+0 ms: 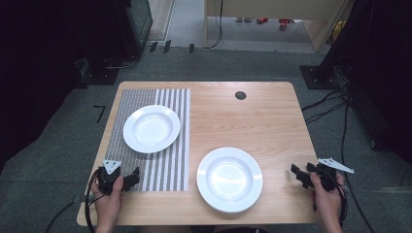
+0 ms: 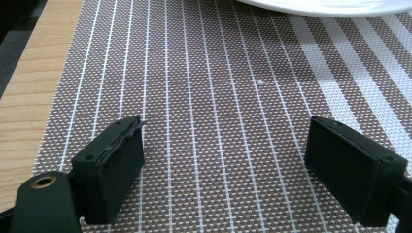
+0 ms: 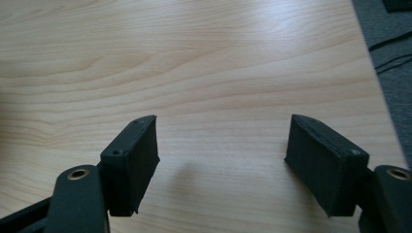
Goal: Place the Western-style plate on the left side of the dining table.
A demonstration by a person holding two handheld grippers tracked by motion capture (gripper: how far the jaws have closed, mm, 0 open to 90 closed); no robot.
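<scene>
- Left gripper (image 1: 130, 177) rests at the near edge of the mat (image 1: 172, 160), fingers (image 2: 114, 165) spread with nothing between them.
- Right gripper (image 1: 297, 175) sits over bare counter (image 1: 272, 121) near its right edge, fingers (image 3: 133, 160) spread, holding nothing.
- One plate (image 1: 151, 128) lies on the mat; the other plate (image 1: 229, 179) sits on the wood, between the grippers.

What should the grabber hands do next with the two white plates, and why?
Probably the left gripper should ease forward toward the plate on the placemat. Its jaws stand open over the striped placemat with nothing between them, and that plate's rim lies just ahead. The right gripper is open too, over bare table.
</scene>
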